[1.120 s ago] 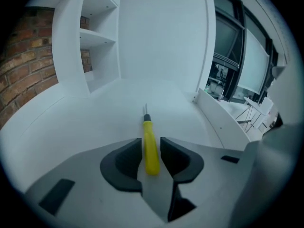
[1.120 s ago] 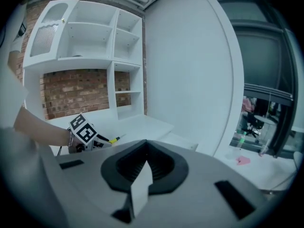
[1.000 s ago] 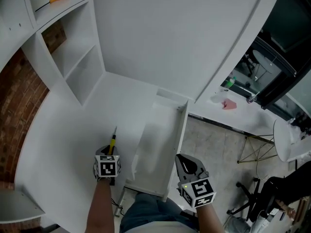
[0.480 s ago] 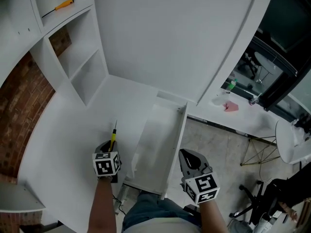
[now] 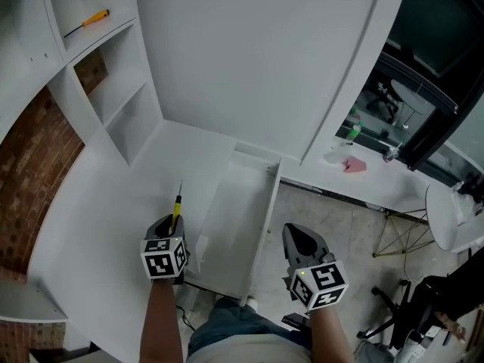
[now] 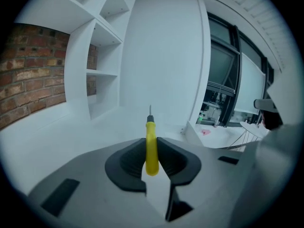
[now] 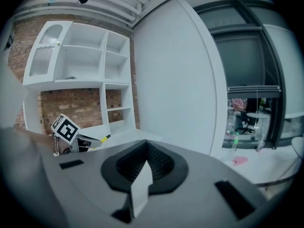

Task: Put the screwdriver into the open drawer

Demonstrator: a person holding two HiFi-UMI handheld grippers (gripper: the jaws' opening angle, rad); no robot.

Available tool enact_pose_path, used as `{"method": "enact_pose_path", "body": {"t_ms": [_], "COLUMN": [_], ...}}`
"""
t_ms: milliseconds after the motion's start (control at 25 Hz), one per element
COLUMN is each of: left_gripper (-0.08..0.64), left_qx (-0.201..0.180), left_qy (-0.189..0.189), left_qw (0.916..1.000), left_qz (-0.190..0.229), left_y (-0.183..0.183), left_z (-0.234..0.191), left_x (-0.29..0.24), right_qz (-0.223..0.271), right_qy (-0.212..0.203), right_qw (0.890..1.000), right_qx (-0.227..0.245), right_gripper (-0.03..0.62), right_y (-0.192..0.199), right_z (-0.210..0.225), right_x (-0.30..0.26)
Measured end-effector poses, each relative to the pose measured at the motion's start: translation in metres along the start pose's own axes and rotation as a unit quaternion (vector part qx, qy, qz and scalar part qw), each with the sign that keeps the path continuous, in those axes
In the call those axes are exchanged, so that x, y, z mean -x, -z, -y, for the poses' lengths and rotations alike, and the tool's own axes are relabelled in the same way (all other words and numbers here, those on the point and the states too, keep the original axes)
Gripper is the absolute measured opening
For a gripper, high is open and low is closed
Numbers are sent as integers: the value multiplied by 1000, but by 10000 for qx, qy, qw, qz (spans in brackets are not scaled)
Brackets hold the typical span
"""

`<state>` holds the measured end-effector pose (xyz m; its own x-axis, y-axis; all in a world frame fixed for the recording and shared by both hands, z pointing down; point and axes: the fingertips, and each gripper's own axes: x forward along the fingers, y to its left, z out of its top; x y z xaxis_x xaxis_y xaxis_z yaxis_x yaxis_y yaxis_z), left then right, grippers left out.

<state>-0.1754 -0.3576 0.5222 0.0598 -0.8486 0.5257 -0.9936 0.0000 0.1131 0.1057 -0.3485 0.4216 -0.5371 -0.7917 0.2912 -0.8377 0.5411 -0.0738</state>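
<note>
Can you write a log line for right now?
left gripper: shut on screwdriver | right gripper: shut, empty | drawer: open, screwdriver not inside

White shelf [image 5: 113,29], orange-handled screwdriver [image 5: 92,20] lying on it, white counter [image 5: 106,203] below, open drawer [image 5: 266,214].

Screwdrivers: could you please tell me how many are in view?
2. One yellow-handled screwdriver sits clamped in the left hand-held gripper; an orange-handled screwdriver lies on the upper shelf. More may be hidden.
</note>
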Motion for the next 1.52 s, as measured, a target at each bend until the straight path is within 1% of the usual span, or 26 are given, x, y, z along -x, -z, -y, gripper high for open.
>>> {"method": "enact_pose_path", "body": {"t_ms": [200,440,560,680,800,1040,1160,1360,1520], "left_gripper": [83,83,83,83,83,83,83,84,84], "left_qx": [-100,-301,-365,-281,-133,99,73,-17,-144], "left_qy": [259,696,898,1065,1261,1298,1252,1201,1214], "left_qw": [9996,9966,9941,9913,9857,9741,9684,9603,9546], "left_qz": [-96,-318,-484,-726,-1109,-1850,-2154,-2517,-2718], "left_y": [3,13,23,39,68,138,166,197,209], "left_z": [31,74,93,106,116,116,113,112,113], "left_x": [-14,-41,-51,-61,-76,-97,-112,-137,-150], "right_qz": [-82,-277,-460,-679,-801,-1197,-1402,-1678,-1807], "right_qy": [129,492,625,692,780,881,903,895,912], "right_qw": [9999,9980,9960,9936,9913,9858,9828,9779,9752], "right_qx": [-72,-284,-432,-581,-693,-777,-798,-865,-892], "right_gripper": [11,11,11,11,11,11,11,11,11], "right_y": [10,33,46,59,74,105,122,146,156], "right_z": [12,37,45,48,50,47,44,39,38], "right_x": [10,26,34,39,36,29,25,18,13]}}
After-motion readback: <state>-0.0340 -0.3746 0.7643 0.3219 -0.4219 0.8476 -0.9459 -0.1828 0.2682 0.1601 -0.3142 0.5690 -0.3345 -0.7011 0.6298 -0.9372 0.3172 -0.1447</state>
